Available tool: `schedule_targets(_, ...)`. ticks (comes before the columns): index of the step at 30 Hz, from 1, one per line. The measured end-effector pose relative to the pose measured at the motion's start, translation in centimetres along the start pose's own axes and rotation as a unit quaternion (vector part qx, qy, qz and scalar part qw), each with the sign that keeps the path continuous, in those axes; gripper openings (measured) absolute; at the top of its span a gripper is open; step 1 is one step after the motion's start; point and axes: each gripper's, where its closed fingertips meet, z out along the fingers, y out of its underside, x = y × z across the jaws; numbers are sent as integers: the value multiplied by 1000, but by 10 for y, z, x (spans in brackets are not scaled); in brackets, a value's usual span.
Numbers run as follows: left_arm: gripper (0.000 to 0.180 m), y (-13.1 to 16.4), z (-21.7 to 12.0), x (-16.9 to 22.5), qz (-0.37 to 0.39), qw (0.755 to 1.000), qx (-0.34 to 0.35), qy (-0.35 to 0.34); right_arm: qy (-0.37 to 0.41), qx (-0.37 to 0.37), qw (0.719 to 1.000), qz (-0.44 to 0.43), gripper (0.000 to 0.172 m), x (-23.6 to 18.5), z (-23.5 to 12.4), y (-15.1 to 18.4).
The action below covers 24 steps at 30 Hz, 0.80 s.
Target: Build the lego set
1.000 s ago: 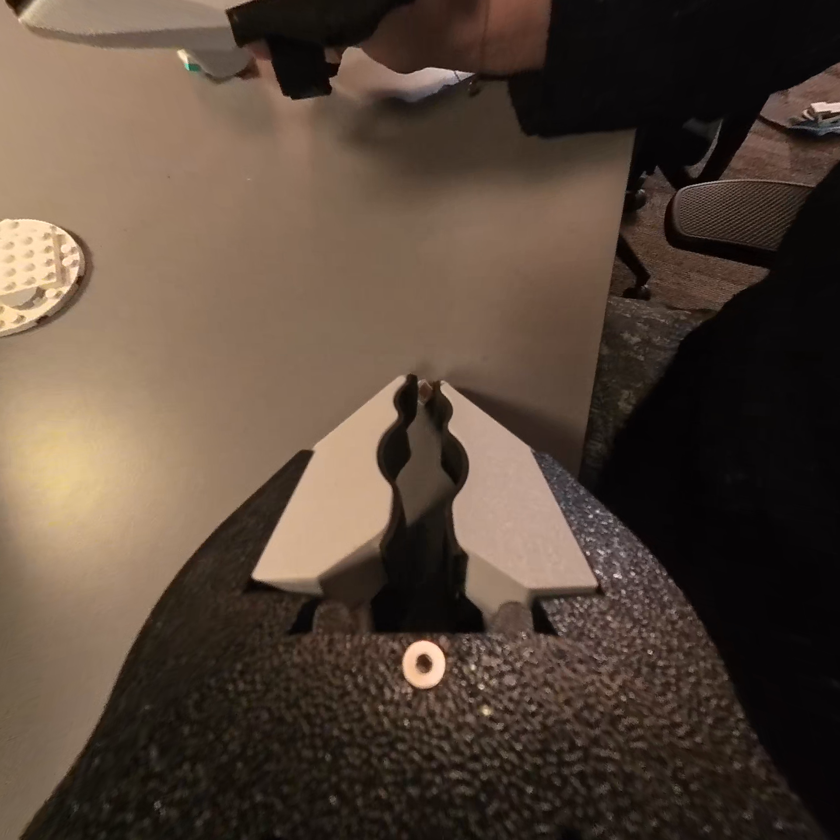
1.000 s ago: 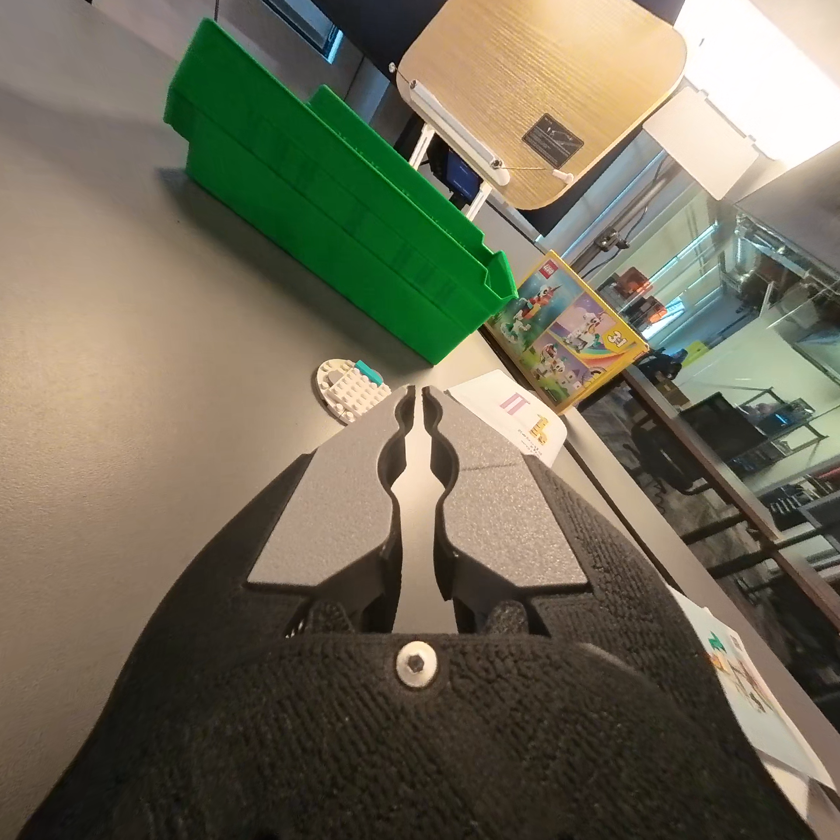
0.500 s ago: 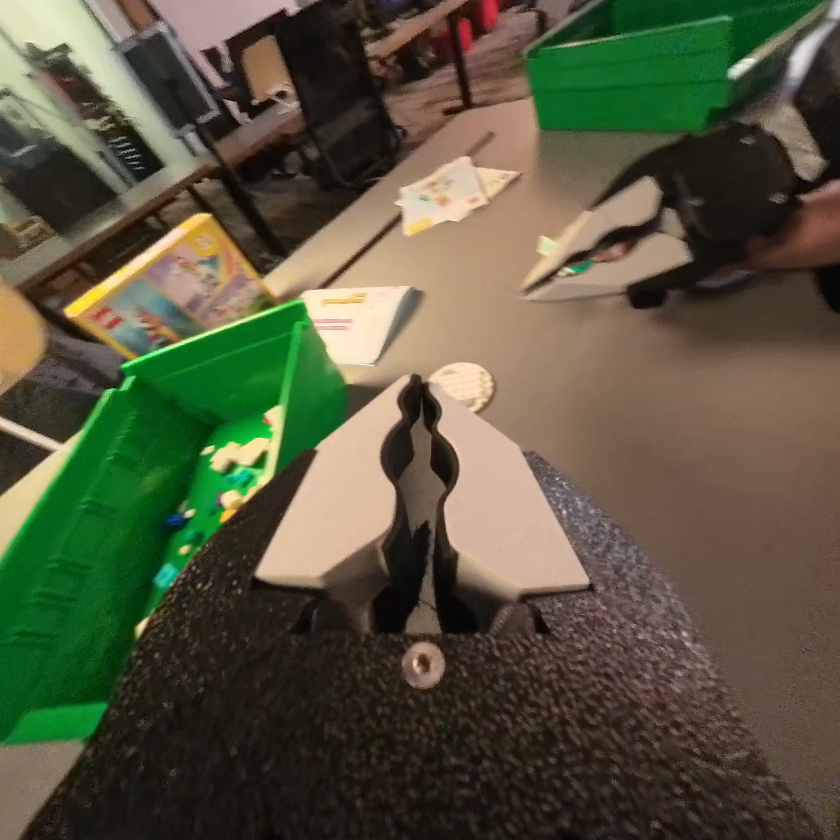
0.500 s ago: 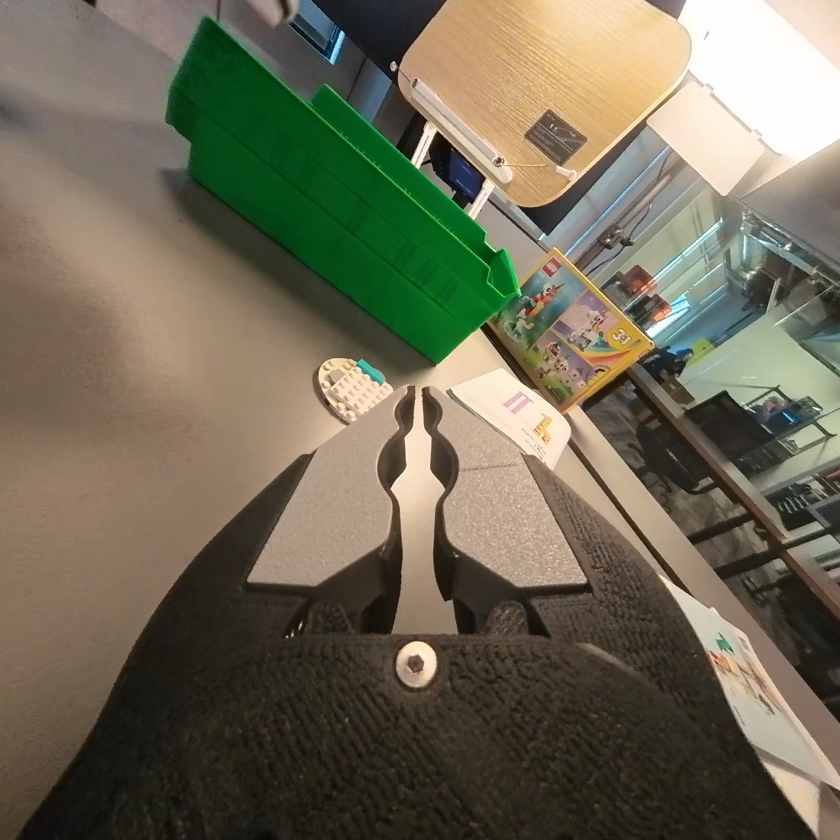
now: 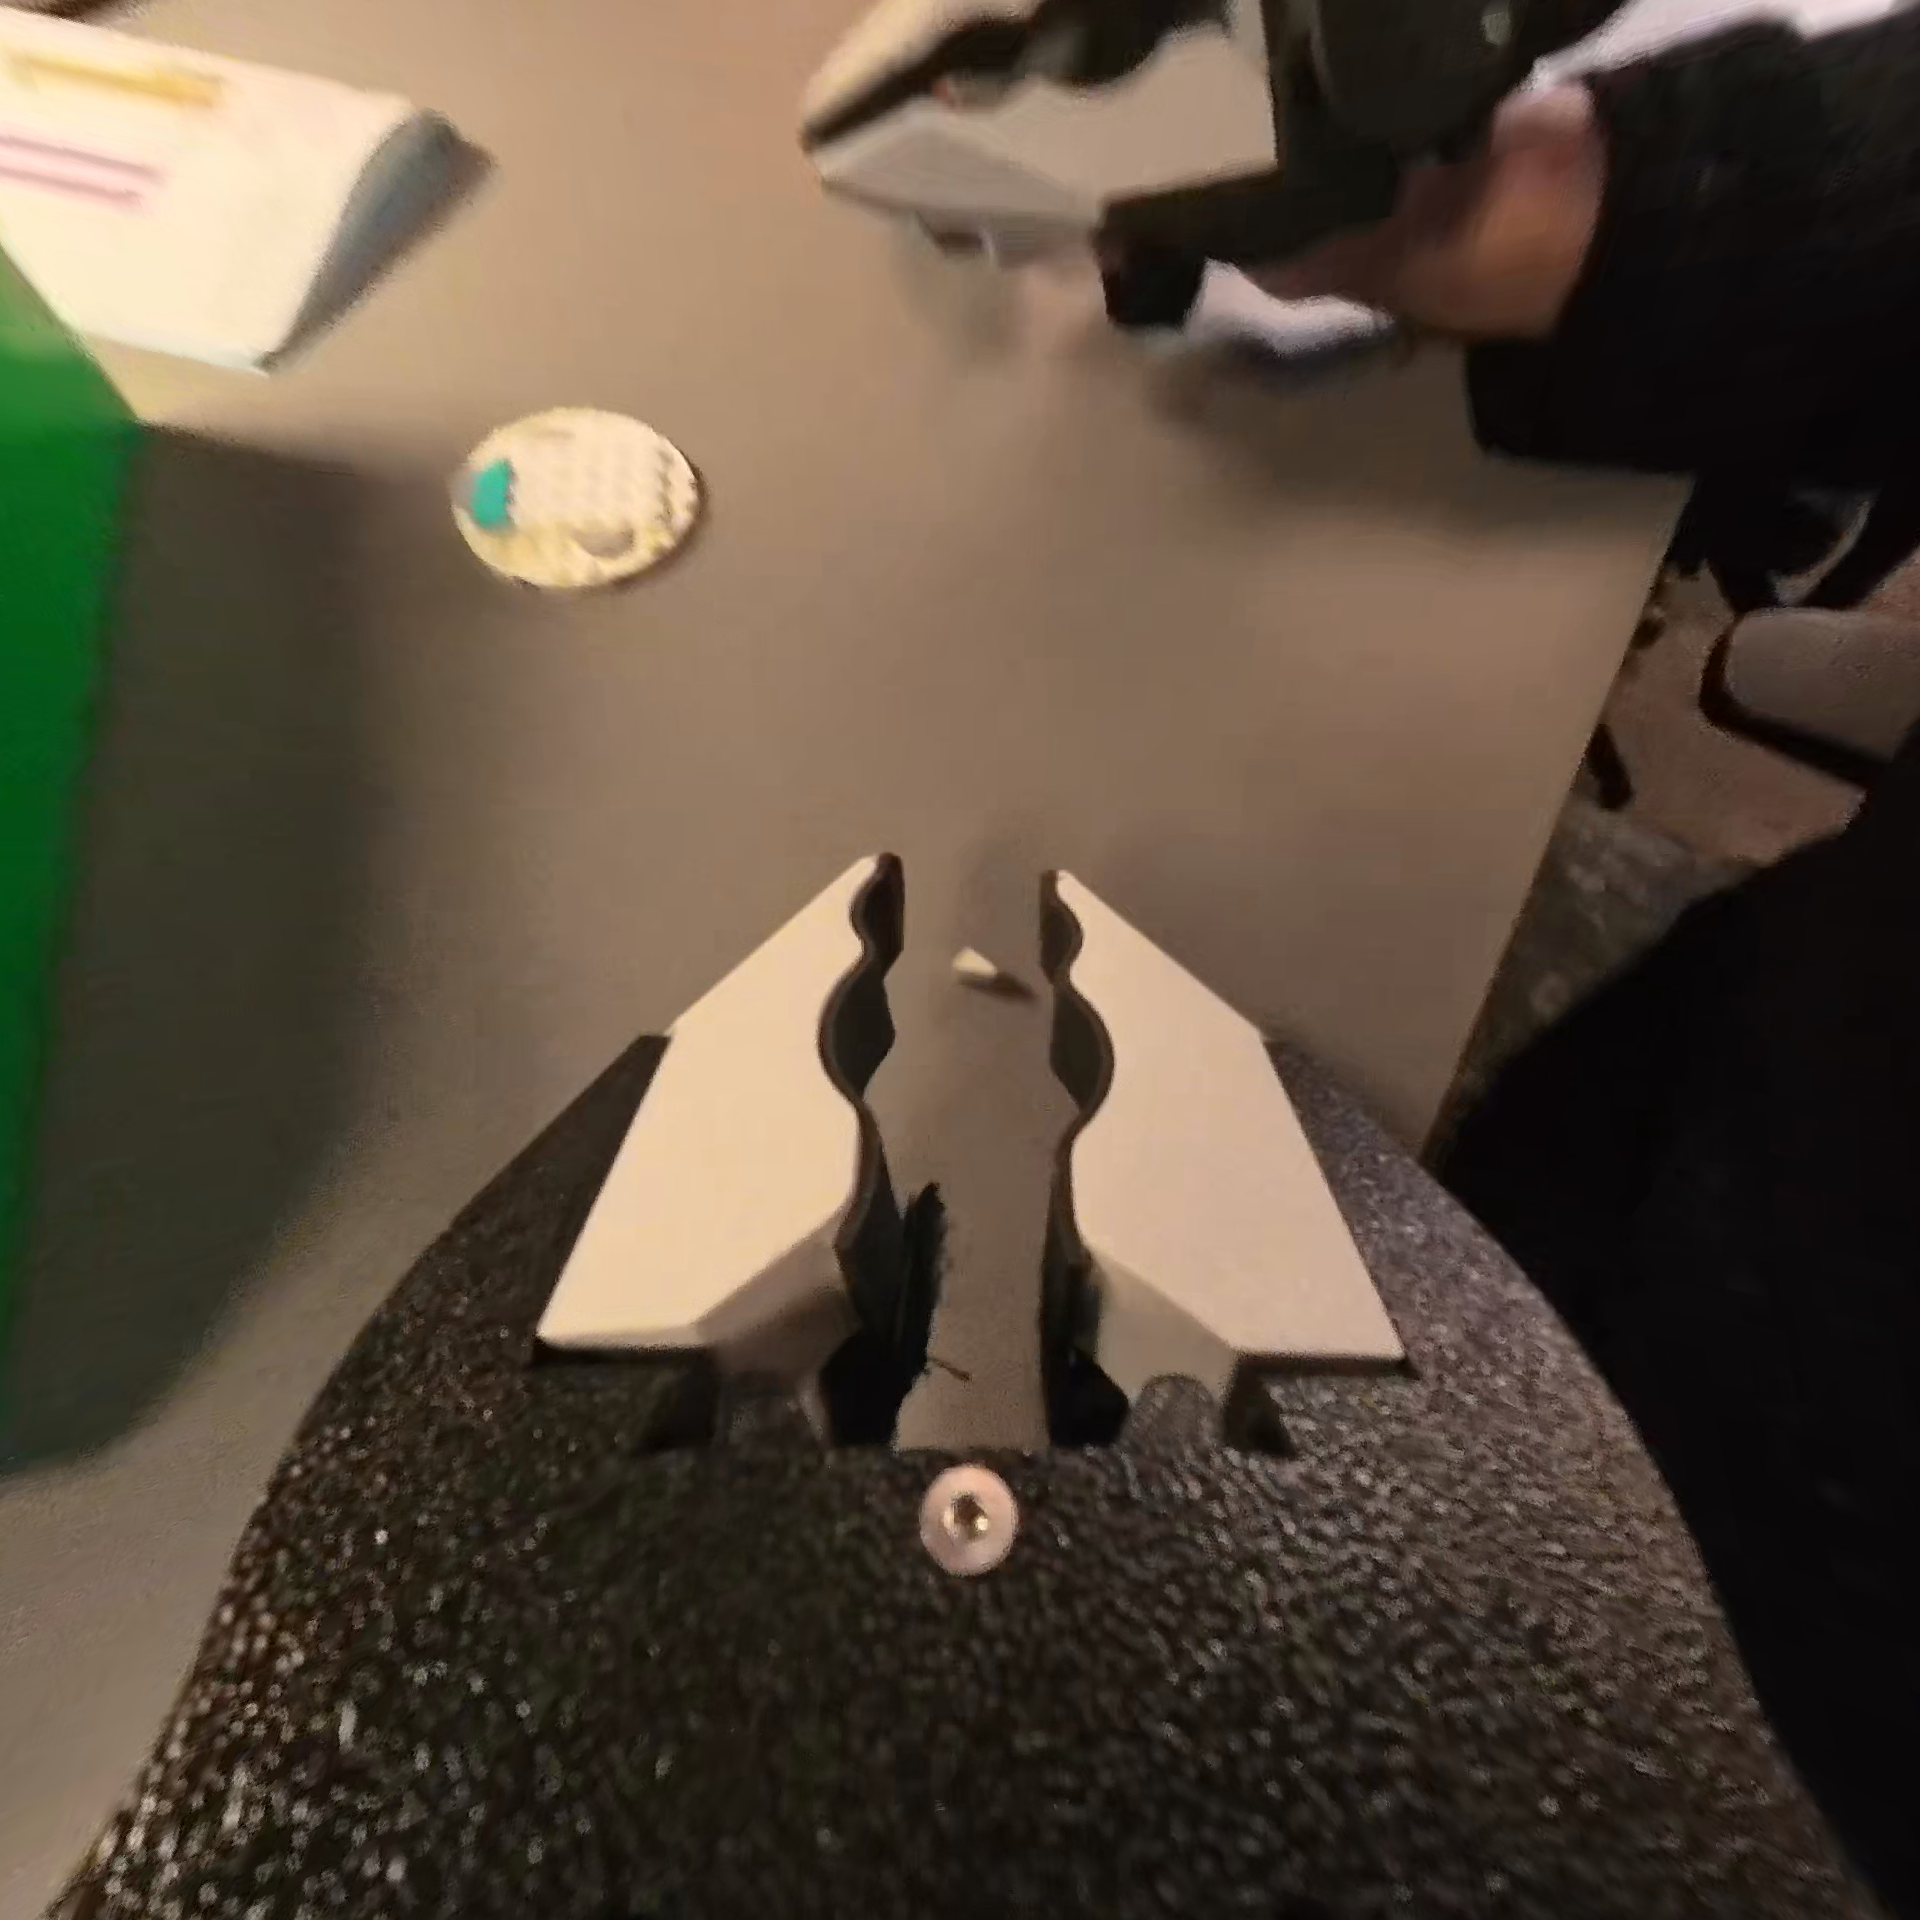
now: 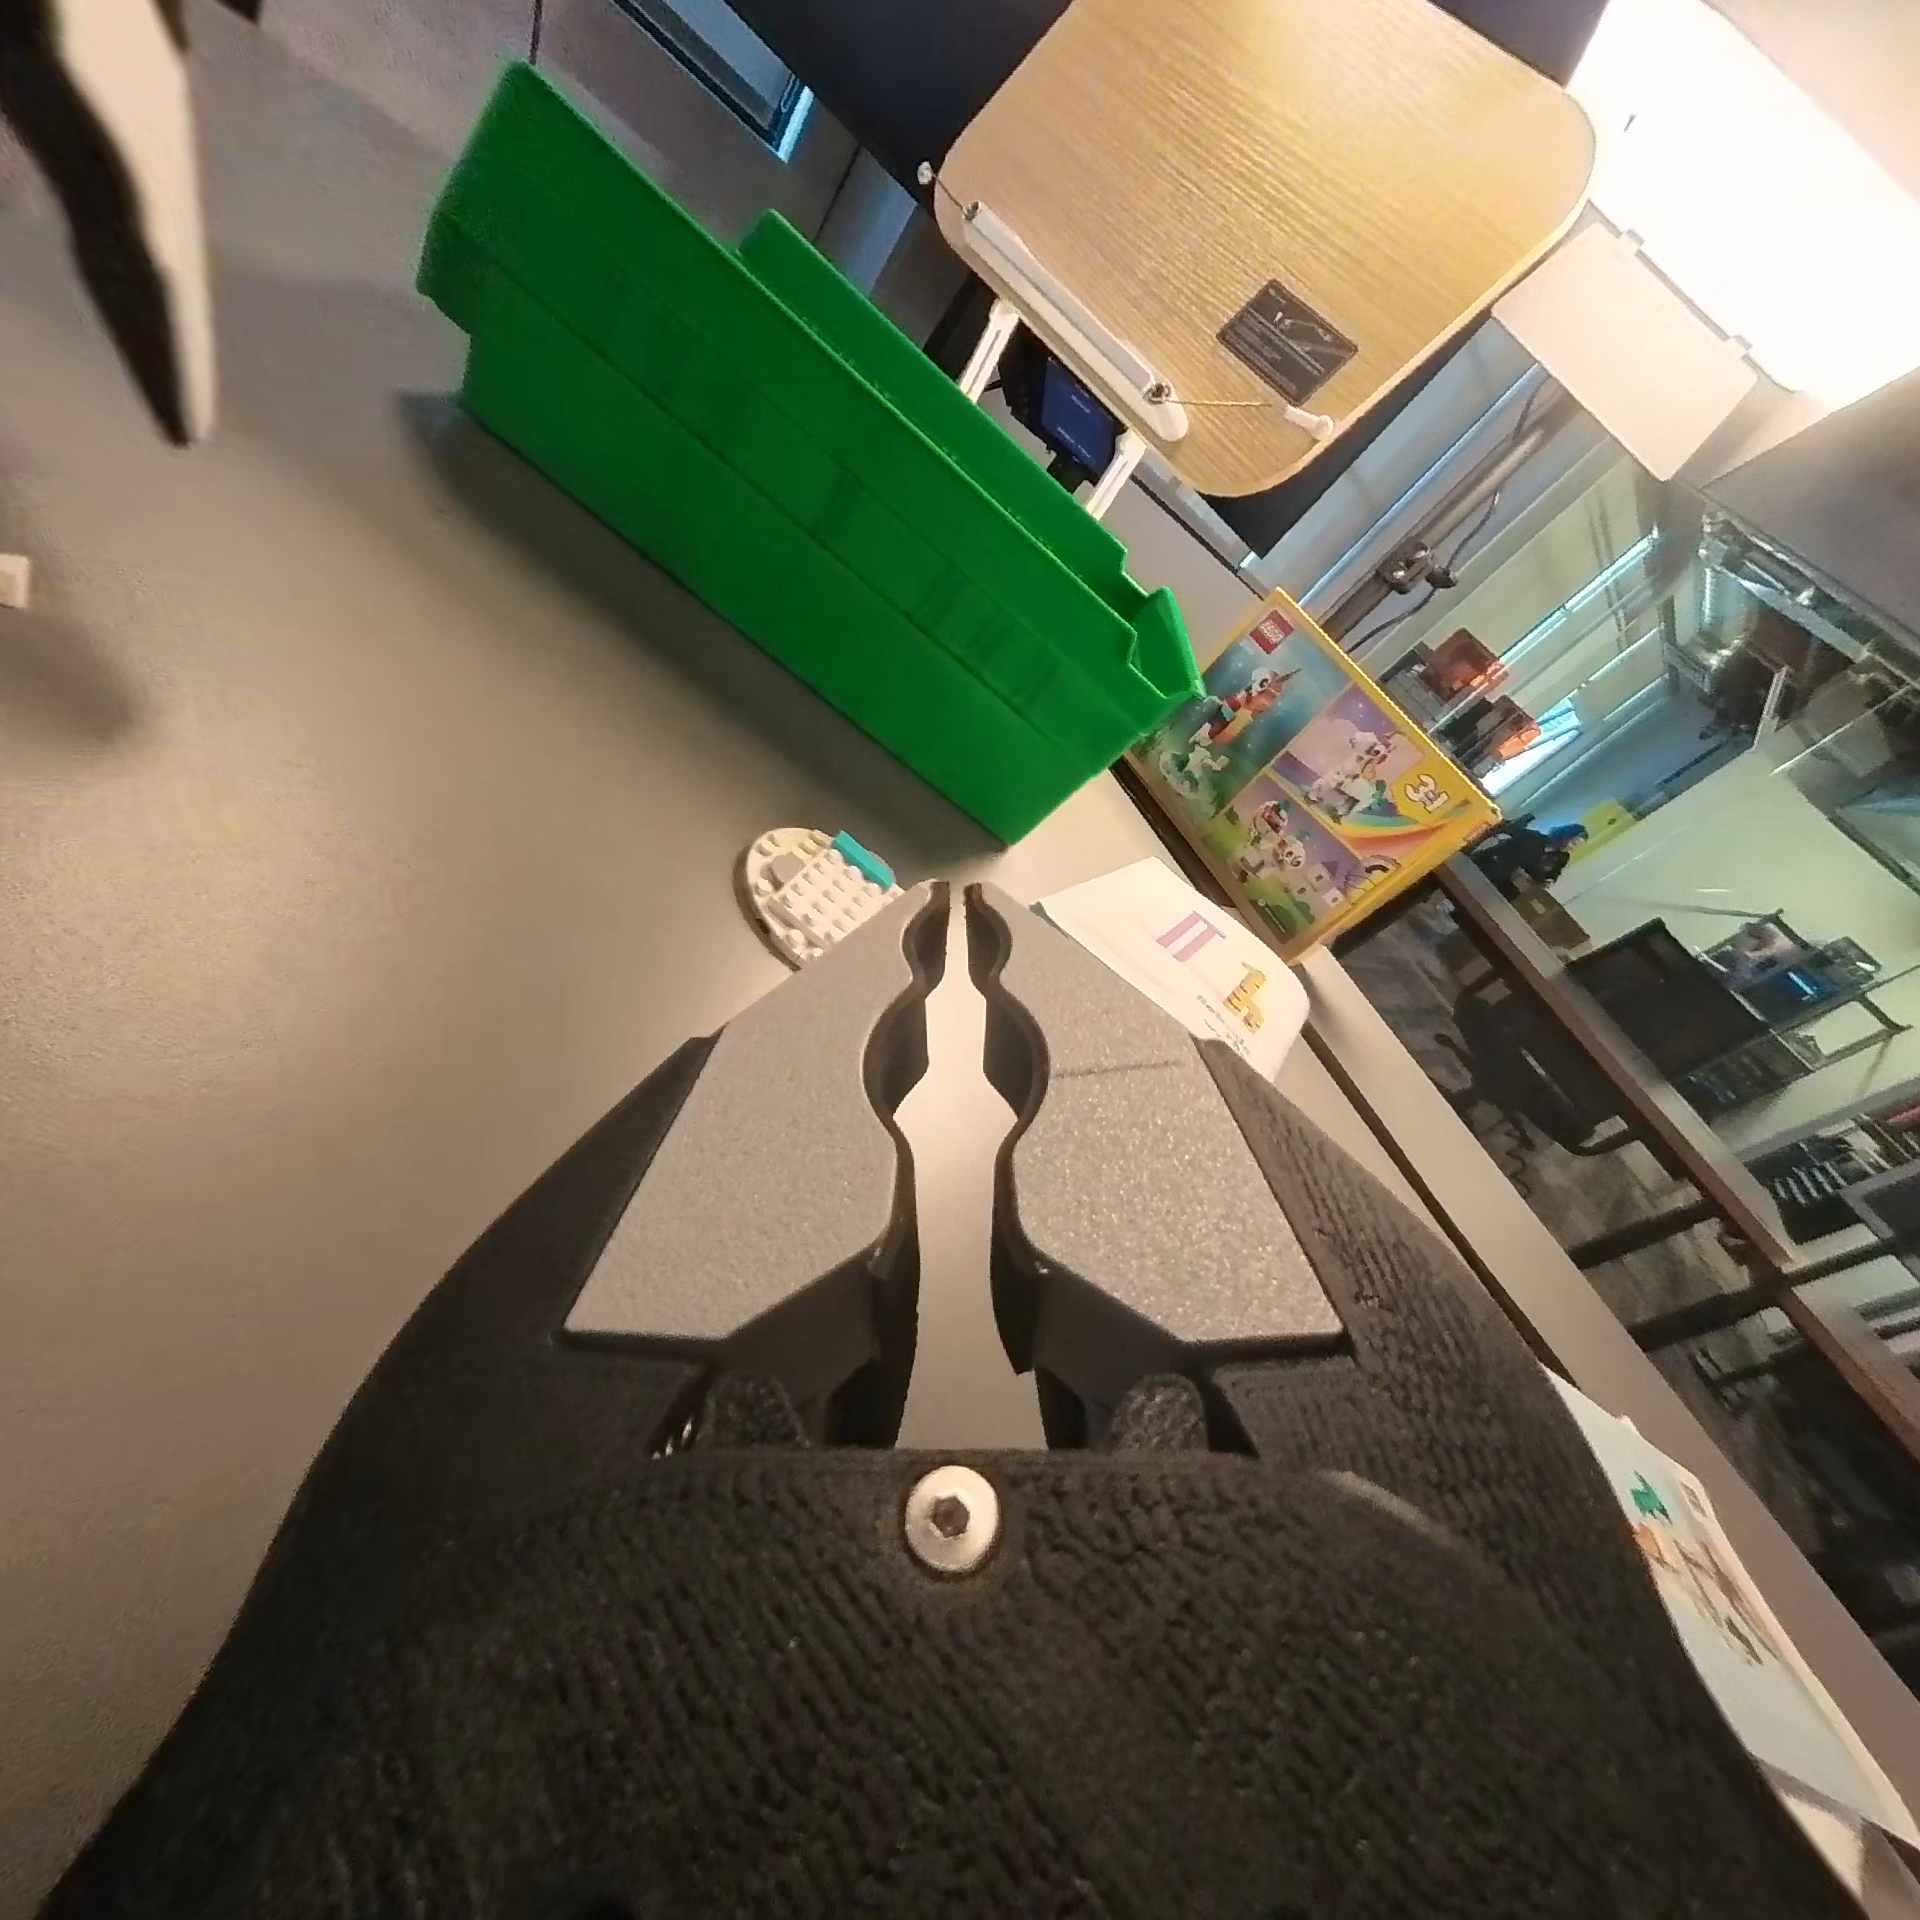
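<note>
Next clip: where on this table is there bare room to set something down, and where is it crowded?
Bare table lies between the round white plate and the table's right edge, and left of the plate in the right wrist view. Crowded: the green bin, booklet and plate cluster together; a small white piece sits between the left hand-held gripper's open fingers.

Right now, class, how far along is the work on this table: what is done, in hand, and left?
Done: a teal brick sits on the round white plate.
In hand: nothing. The left tool is open around a small white piece on the table, not touching it. The right tool is nearly closed and empty.
Left: that piece is not yet gripped.
</note>
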Motion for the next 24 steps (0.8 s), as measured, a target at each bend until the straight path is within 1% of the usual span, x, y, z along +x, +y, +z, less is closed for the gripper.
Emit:
schedule_targets(1, 24, 6, 1, 6, 1, 1000, -7, 12, -2, 0, 1000, -2, 1, -1, 0, 0)
schedule_targets(5, 22, 12, 2, 11, -4, 1000, -2, 24, -4, -1, 1000, -7, 1, -3, 1, 0)
schedule_targets(10, 17, 23, 11, 2, 11, 1000, -23, 3, -1, -3, 1000, -6, 1, -1, 0, 1)
schedule_targets(14, 15, 29, 16, 1, 9, 999, -30, 6, 2, -3, 1000, -6, 1, 0, 0, 1)
schedule_targets(16, 11, 31, 17, 0, 8, 999, -32, 7, 1, -3, 1000, -6, 1, 0, 0, 1)
schedule_targets(17, 7, 30, 17, 0, 10, 1000, -28, 7, 0, -3, 1000, -6, 1, 0, 0, 1)
schedule_targets(22, 6, 28, 17, -2, 22, 1000, -19, 2, -3, -5, 1000, -8, 1, -2, 1, 2)
schedule_targets(24, 6, 18, 14, -3, 29, 1000, -1, 2, -2, -5, 1000, -8, 1, -2, 1, 2)
